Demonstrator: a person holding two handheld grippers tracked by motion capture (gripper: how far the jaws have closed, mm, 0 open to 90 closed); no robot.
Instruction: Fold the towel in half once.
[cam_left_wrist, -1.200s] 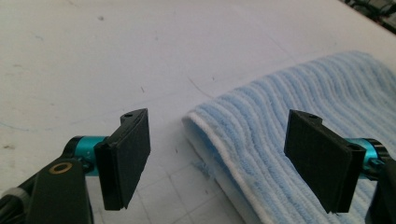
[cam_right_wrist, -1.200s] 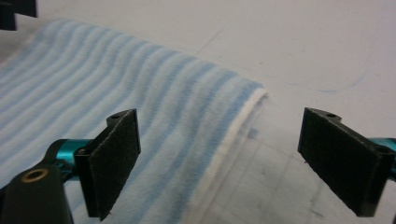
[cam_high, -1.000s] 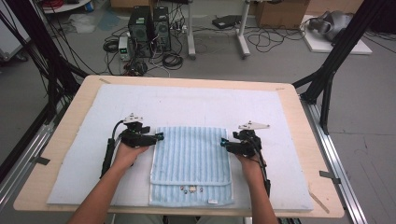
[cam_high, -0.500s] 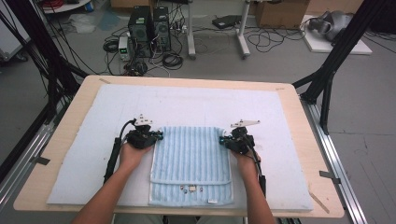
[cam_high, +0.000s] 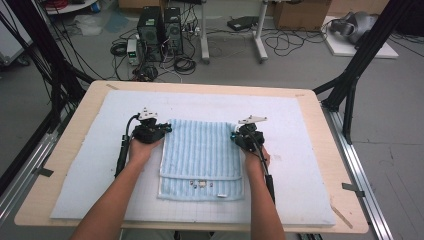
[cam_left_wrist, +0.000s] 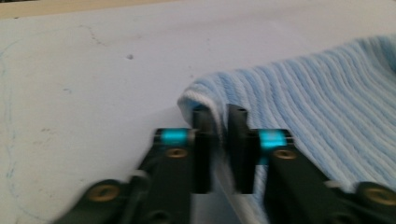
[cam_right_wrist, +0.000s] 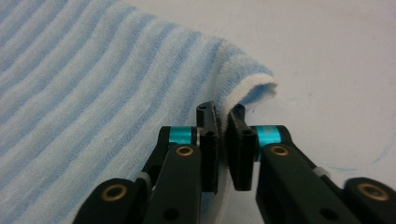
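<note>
Pale blue striped towel (cam_high: 201, 159), folded, lies mid-table on the white mat (cam_high: 310, 150), its long axis running from the near edge toward the far edge. The left gripper (cam_high: 161, 131) pinches the far left corner and the right gripper (cam_high: 236, 136) the far right corner; both sets of jaws, having just eased a little apart, stand narrow with cloth between them. Each corner lies directly ahead of its own gripper, so any fold would likely swing toward the near edge.
</note>
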